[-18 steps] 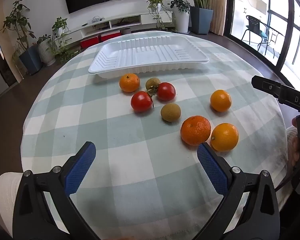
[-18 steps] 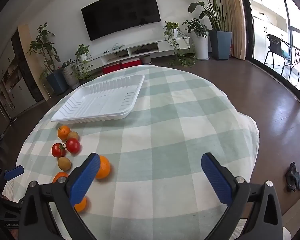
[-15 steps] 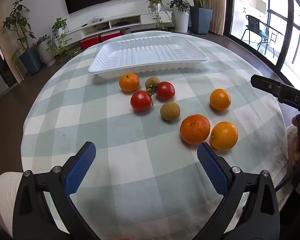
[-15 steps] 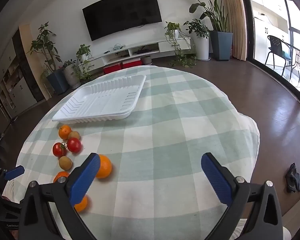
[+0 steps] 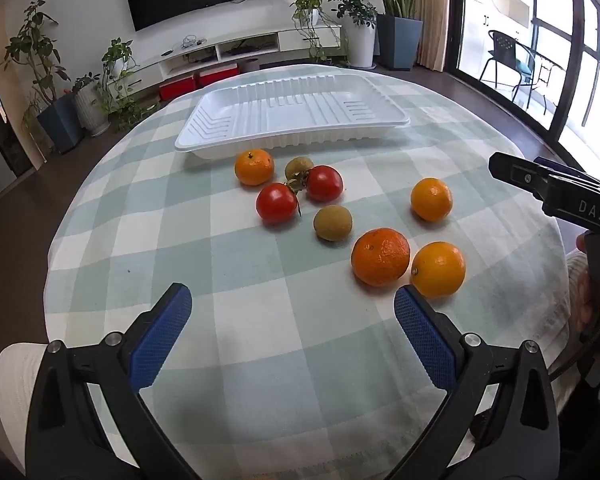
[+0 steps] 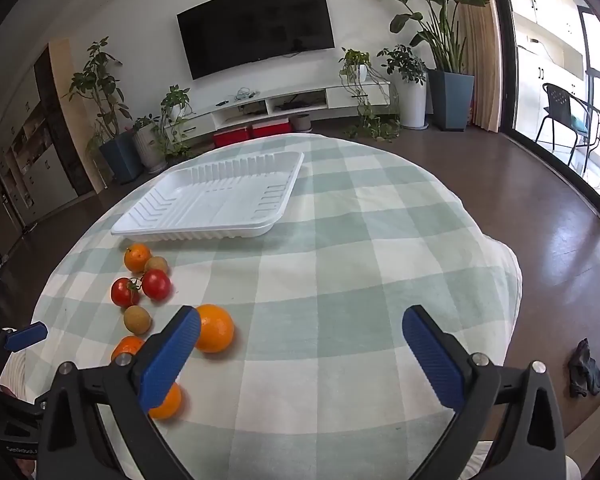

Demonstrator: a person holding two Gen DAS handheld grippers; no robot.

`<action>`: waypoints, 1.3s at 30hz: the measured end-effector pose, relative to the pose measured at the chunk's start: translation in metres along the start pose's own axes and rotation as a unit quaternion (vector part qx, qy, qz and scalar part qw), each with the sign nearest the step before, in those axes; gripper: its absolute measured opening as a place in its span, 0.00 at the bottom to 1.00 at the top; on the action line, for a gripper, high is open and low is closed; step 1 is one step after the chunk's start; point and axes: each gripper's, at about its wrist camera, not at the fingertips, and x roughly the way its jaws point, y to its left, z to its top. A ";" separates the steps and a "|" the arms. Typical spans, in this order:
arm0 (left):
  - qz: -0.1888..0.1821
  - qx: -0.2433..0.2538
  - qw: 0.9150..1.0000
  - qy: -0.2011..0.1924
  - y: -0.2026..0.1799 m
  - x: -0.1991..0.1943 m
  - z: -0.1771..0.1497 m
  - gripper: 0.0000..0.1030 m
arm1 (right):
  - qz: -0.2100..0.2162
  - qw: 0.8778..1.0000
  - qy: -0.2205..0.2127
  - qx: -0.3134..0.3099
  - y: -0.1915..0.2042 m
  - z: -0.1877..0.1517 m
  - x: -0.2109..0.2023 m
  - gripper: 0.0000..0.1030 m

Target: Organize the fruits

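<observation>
Both grippers, left [image 5: 288, 324] and right [image 6: 300, 344], are wide open, holding nothing. Fruit sits loose beside the white tray [image 5: 292, 114].

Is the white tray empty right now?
Empty. The white tray shows only bare ribbed floor; all fruit lies on the tablecloth.

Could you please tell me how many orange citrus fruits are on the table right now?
4: one beside the white tray, one alone toward the right, and two touching nearest the camera, a darker one and a smoother one. None seems hidden.
</observation>
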 end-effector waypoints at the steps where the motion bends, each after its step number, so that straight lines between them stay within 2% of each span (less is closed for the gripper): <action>1: 0.000 0.000 1.000 -0.001 0.000 -0.001 0.000 1.00 | 0.000 1.000 0.000 0.000 0.000 0.000 0.000 1.00; 15: 0.015 -0.007 1.000 0.004 0.004 0.003 0.000 1.00 | -0.001 1.000 -0.001 -0.003 0.001 -0.001 0.000 1.00; 39: 0.016 -0.008 1.000 -0.001 0.004 0.002 0.000 1.00 | 0.001 1.000 -0.002 -0.014 0.007 -0.004 0.001 1.00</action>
